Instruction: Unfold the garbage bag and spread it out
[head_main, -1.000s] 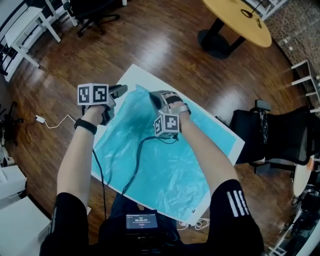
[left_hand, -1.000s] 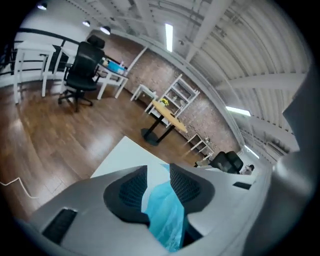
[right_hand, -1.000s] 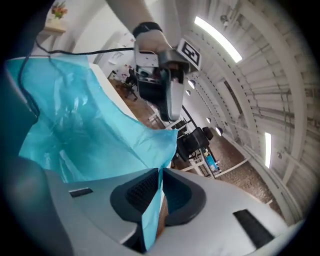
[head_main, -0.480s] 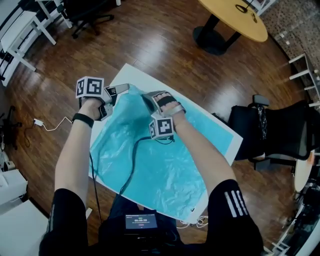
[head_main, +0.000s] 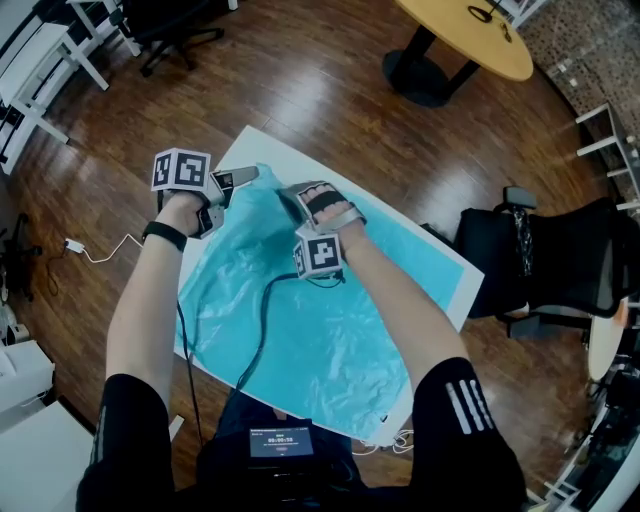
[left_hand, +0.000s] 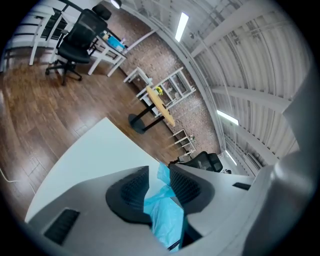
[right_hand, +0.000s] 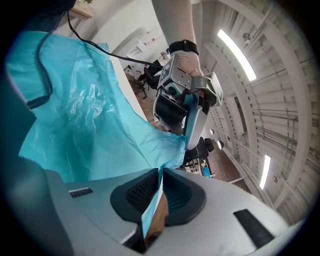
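A turquoise garbage bag (head_main: 320, 330) lies spread, wrinkled, over a white table (head_main: 260, 145). Both grippers meet at its far edge, where the film rises in a small ridge. My left gripper (head_main: 240, 180) has a bunched fold of the bag (left_hand: 162, 215) between its pads, and its jaws (left_hand: 159, 182) have just been closing on it. My right gripper (head_main: 288, 195) is shut on a thin edge of the bag (right_hand: 90, 115), which runs straight through its pads (right_hand: 160, 192). In the right gripper view the film stretches up to the left gripper (right_hand: 184, 140).
A black cable (head_main: 262, 320) trails across the bag toward me. A round wooden table (head_main: 470, 35) stands far right, a black chair (head_main: 540, 260) right of the white table, an office chair (head_main: 170, 30) and white frames (head_main: 60, 50) far left. A cord (head_main: 100, 250) lies on the wood floor.
My left gripper has edged closer to the right one at the bag's far edge. The film between them is more bunched and raised. The right gripper kept its place.
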